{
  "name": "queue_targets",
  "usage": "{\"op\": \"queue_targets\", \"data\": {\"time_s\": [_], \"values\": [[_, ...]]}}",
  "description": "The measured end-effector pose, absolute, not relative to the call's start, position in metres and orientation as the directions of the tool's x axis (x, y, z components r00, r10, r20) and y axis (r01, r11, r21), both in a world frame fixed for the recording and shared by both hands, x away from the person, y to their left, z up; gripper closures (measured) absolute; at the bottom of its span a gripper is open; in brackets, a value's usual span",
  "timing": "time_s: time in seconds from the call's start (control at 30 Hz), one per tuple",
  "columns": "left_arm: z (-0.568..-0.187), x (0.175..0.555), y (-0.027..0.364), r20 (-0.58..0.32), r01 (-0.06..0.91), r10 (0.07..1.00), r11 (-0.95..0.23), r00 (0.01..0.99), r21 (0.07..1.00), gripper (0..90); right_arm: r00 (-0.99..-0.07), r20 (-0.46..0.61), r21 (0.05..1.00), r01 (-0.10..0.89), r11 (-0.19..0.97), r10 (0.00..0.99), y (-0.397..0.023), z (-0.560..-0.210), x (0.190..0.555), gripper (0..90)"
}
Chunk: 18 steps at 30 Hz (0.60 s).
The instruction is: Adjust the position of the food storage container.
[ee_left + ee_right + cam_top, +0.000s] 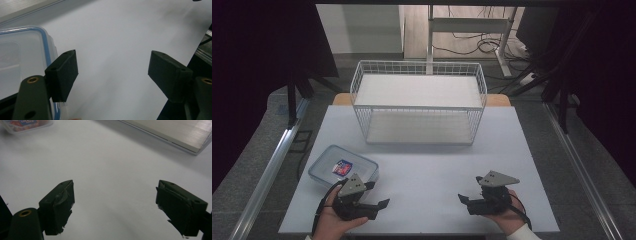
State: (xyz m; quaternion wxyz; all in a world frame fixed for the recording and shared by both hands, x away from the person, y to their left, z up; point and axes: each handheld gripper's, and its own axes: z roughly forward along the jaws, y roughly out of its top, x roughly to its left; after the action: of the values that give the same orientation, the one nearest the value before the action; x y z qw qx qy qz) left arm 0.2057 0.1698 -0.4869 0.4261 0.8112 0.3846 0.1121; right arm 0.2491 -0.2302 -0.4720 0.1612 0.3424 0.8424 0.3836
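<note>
A clear plastic container (343,170) with a blue-rimmed lid lies on the white table (427,165) at the front left, with a small colourful packet inside. My left gripper (379,195) sits just in front of it near the table's front edge, pointing right. In the left gripper view this gripper (112,60) is open over bare table, with the container (25,55) beside its left jaw. My right gripper (469,189) rests at the front right, pointing left. In the right gripper view it (115,187) is open with nothing between its jaws, and the container (25,123) lies far off.
A white wire basket (419,102) with a pale floor stands at the back middle of the table. In the right gripper view, a pale flat board (170,132) lies at the upper right. Metal rails run along both sides of the table.
</note>
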Motion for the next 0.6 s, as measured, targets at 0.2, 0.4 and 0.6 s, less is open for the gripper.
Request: {"op": "queue_targets", "data": {"time_s": [0.2,0.4,0.6], "values": [[-0.4869,0.2059,0.1701,-0.148,0.533,0.723,-0.339,0.675,0.775,23.9,-0.706,-0.006,0.751,0.464,0.469,0.708,-0.2323,-0.4736,0.2506,16.5],[-0.4868,0.2061,0.1700,-0.149,0.534,0.721,-0.341,0.677,0.774,23.9,-0.714,-0.026,0.741,0.456,0.492,0.700,-0.2291,-0.4740,0.2498,16.7],[-0.4850,0.2056,0.1739,-0.146,0.532,0.725,-0.337,0.673,0.777,23.9,-0.713,-0.025,0.739,0.459,0.493,0.701,-0.2291,-0.4746,0.2504,16.8]]}}
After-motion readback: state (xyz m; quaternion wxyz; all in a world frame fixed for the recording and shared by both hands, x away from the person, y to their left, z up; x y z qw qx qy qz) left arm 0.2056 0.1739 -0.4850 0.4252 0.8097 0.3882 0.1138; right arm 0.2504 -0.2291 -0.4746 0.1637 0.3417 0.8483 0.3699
